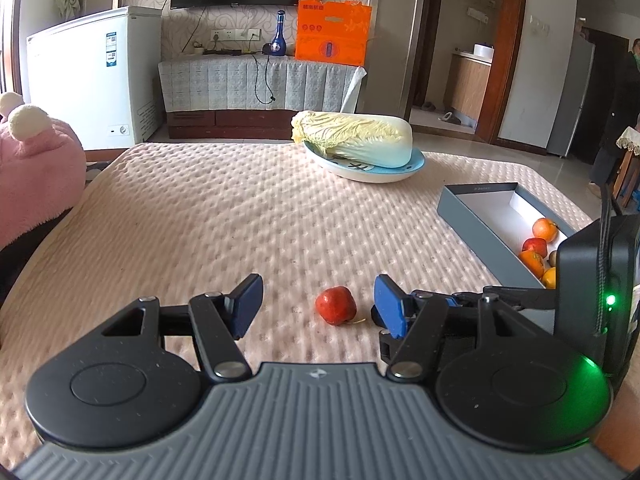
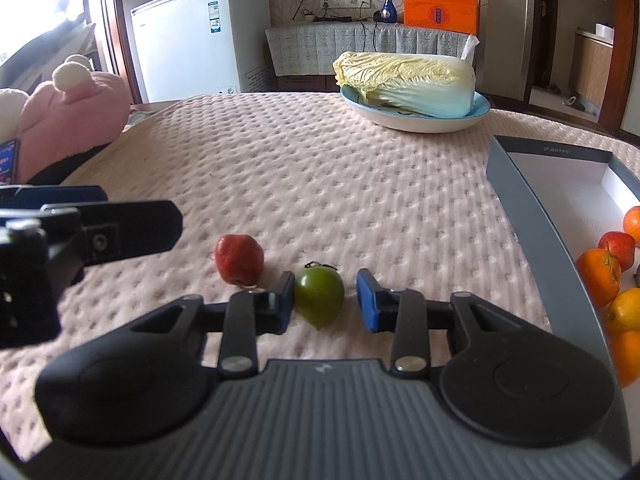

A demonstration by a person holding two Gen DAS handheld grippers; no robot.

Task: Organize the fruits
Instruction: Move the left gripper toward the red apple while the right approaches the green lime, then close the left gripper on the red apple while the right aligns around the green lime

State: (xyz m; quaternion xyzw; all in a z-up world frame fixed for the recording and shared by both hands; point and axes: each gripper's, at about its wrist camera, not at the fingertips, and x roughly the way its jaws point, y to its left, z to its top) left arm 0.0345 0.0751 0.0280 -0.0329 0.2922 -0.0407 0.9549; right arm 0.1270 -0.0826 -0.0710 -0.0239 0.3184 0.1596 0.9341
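Observation:
A small red fruit (image 1: pixel 335 305) lies on the pink quilted table, between the open blue pads of my left gripper (image 1: pixel 318 306), nearer the right pad. It also shows in the right wrist view (image 2: pixel 239 258), just beyond my right gripper's left finger. My right gripper (image 2: pixel 325 301) is open around a green fruit (image 2: pixel 319 297); its left pad touches the fruit and a gap stays on the right. A grey box (image 1: pixel 476 216) with a white inside holds several oranges and a red fruit (image 1: pixel 535 246). It also shows in the right wrist view (image 2: pixel 536 204).
A napa cabbage (image 1: pixel 356 134) lies on a blue-rimmed plate (image 1: pixel 372 172) at the table's far side. A pink plush toy (image 1: pixel 36 172) sits at the left edge. The left gripper's body (image 2: pixel 80 240) stands left of the red fruit. A white freezer and TV cabinet stand beyond.

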